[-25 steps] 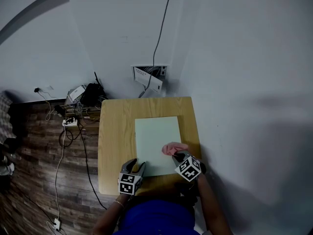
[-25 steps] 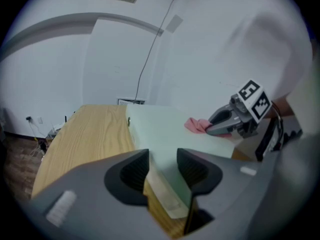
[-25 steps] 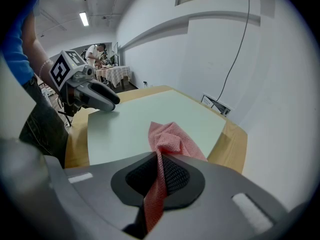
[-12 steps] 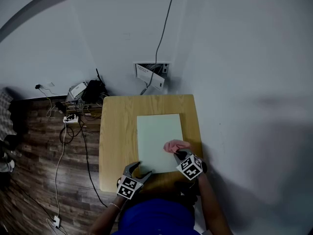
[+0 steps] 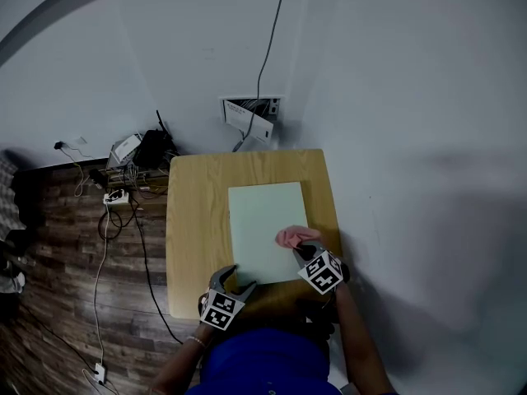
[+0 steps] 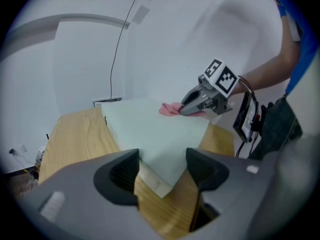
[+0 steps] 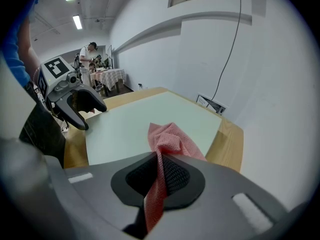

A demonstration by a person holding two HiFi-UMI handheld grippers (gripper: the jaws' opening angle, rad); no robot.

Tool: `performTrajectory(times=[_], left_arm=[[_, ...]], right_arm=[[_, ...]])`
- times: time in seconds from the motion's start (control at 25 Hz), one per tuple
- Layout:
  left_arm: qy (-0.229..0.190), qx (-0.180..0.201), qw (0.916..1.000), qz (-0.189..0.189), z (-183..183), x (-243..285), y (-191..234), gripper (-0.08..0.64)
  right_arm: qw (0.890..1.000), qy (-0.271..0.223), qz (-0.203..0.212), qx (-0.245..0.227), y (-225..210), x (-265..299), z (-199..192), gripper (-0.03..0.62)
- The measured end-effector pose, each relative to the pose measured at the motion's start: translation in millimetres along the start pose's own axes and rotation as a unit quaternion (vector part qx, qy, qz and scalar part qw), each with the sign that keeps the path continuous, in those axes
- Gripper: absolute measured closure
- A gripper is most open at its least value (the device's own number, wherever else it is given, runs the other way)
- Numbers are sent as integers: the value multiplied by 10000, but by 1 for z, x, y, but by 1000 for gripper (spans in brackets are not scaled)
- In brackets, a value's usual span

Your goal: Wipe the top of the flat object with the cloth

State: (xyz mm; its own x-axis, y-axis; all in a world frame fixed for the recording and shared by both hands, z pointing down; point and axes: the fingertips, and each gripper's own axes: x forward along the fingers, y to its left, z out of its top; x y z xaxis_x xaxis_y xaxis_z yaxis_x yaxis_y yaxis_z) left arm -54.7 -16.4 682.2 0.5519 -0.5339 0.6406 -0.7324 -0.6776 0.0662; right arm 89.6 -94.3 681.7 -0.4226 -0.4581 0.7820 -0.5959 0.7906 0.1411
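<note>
The flat object is a pale green board [image 5: 265,225] [image 6: 150,129] [image 7: 130,124] lying on a wooden table [image 5: 193,220]. A pink cloth [image 5: 290,237] [image 6: 170,109] [image 7: 167,136] rests on the board's near right part, and my right gripper [image 5: 305,253] [image 7: 157,176] is shut on its tail. My left gripper [image 5: 237,280] [image 6: 162,171] [image 7: 92,116] is at the board's near left corner. Its jaws have just been opening and stand wide; the corner lies between them and the pads do not press on it.
A wall box with a hanging cable [image 5: 251,113] sits behind the table. On the wooden floor at the left lie a power strip and tangled cords [image 5: 123,179]. A white wall runs close along the table's right side. A person [image 7: 90,54] stands far off.
The left gripper's jaws have spread wide and let go of the board's corner, and it has shifted a little towards the table's front edge. The right gripper stays put with the cloth.
</note>
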Motion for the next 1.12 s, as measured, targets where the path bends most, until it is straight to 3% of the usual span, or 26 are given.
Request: performTrajectory(times=[0.16,0.36,0.64,0.84,1.12], left_arm=[[54,-46,10000,14,-2,2,0,267],[96,-77,9999,29,-1,1,-2,267],[86,-163,9998,26,0,0,0,265],[129,-237,9996,65,-3,0,0,265],[194,-226,9996,28,-3,1,-1,265]], right_arm=[[9997,-106,-16,-218,6,-7,8,578],[9954,-442,582,-623,39,-26,34,578],[9786,-722,1378,-1344,89,-33,67,578],[9643,-572,1907,-1748,121,-22,72,578],[9485,-298,2281,-2176,144,2,76,577]])
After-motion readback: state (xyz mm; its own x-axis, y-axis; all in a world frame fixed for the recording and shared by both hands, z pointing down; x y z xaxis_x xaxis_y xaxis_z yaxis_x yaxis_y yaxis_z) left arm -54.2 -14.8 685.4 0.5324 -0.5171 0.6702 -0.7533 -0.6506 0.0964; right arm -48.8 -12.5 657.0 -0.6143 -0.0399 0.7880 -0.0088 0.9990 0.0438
